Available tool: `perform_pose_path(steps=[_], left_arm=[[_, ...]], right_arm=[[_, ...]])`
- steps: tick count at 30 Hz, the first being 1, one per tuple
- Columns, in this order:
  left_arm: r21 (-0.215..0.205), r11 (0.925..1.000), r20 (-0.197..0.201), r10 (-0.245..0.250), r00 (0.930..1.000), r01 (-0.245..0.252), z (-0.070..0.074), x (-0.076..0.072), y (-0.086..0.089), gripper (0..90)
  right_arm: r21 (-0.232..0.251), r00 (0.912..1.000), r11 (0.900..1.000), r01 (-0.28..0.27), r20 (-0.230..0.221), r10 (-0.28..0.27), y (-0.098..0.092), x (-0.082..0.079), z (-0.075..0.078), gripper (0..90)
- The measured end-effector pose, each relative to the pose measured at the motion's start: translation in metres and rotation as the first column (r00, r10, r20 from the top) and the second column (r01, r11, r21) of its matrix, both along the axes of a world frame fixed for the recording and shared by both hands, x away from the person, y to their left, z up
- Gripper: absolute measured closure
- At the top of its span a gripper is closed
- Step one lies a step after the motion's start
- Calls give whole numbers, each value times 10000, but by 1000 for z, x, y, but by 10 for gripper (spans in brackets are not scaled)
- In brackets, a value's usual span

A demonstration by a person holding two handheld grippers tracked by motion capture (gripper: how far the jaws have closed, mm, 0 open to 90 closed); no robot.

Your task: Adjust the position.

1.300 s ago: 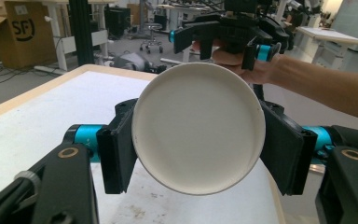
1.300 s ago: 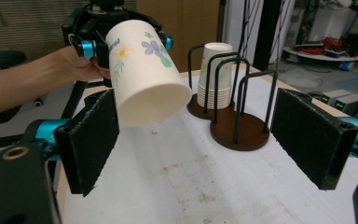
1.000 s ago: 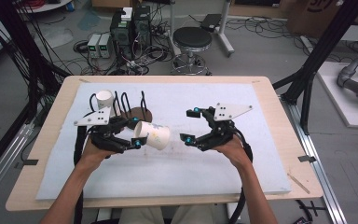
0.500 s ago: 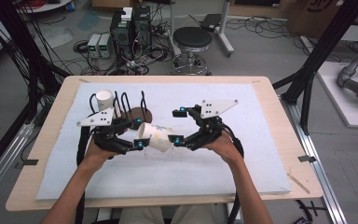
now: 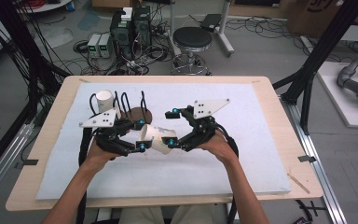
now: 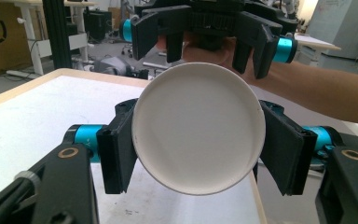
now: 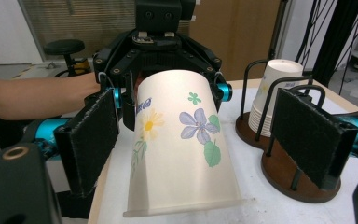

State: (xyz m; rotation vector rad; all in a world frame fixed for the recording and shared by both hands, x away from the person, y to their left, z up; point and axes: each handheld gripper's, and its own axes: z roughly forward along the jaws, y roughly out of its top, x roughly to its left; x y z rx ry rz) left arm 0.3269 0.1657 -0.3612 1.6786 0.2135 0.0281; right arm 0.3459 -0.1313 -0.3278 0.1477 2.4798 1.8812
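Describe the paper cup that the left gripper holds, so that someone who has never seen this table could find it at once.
On the white mat, find the two grippers near the middle. The paper cup lies sideways between them, its base clamped by the left gripper. Unlike the plain stack of cups in the dark rack, it bears printed flowers.

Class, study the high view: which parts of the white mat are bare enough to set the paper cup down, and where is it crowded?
Free: the white mat right of the right gripper, and the near strip before both hands. Crowded: the far left, where the cup holder and cup stack stand, and the centre, where the left gripper holds the paper cup.
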Motion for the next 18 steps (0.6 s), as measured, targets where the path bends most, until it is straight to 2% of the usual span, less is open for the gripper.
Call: perform_pose_path(steps=[18], left_arm=[[-151,9998,137,-118,9998,120,8,-3,-1,345]], right_arm=[[-54,9975,9978,-663,-260,662,16,0,-11,158]])
